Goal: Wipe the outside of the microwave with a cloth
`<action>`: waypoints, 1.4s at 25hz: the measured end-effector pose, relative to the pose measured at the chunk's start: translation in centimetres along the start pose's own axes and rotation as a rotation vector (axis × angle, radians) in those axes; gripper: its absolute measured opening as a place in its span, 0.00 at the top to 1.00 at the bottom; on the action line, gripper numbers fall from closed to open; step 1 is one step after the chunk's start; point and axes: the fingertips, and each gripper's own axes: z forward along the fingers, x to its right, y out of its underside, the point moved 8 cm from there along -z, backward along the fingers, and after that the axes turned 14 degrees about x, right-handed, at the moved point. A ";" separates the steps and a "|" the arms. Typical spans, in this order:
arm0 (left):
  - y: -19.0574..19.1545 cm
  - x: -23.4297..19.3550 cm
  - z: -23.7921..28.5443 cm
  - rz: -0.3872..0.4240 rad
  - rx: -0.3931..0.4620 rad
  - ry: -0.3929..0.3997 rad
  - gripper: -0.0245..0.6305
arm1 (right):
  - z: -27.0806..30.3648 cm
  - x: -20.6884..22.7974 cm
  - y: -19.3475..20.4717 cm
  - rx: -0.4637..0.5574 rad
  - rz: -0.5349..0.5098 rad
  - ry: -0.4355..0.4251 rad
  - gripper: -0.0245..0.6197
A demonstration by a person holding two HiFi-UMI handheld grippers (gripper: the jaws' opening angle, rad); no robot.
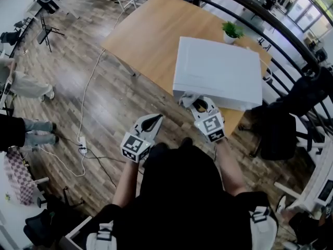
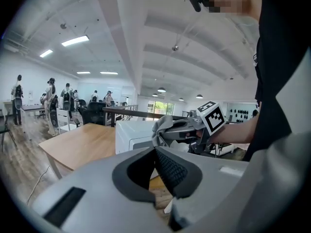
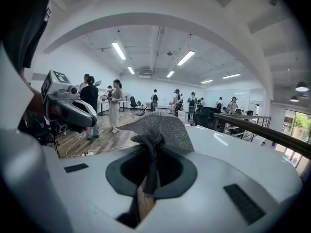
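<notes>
R gripper (image 3: 151, 149) is clamped on a grey cloth (image 3: 160, 127): a twisted fold is pinched btwn the jaws, and the rest is fanned out past the tips. In the head view the R gripper is seen low at the near face of the microwave (image 1: 218, 72), by its left corner, w/ the cloth bunched up against the white casing. The microwave is set on the desk (image 1: 148, 30), along the near edge twd the right corner. A small potted plant (image 1: 232, 31) is stood just behind it at the far edge. L gripper (image 1: 155, 120) is held off the desk, over the wood floor (image 1: 67, 77), near the R one but apart. Its jaws are brought together w/ nothing btwn them. A white cable (image 1: 86, 95) is trailed over the floor past the desk's left corner to a power strip (image 1: 81, 146). Several people (image 3: 115, 103) are seen standing in the bkgd.
</notes>
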 end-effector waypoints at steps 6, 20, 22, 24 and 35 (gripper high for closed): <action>0.8 1.0 -0.2 -0.025 -0.017 -0.017 0.96 | 2.7 0.3 -0.8 -0.021 -0.002 0.000 0.94; -1.3 -8.5 2.3 -0.023 -0.023 0.113 0.96 | 8.8 1.2 -1.0 -0.126 0.077 0.151 0.94; -1.6 -10.0 3.2 -0.021 -0.023 0.154 0.96 | 9.2 1.5 -0.8 -0.158 0.075 0.192 0.94; -1.5 -11.2 3.9 -0.022 -0.026 0.191 0.96 | 9.5 1.6 -0.5 -0.191 0.069 0.225 0.94; -1.0 -15.8 5.9 -0.006 -0.045 0.382 0.96 | 11.2 1.9 0.9 -0.309 -0.015 0.369 0.94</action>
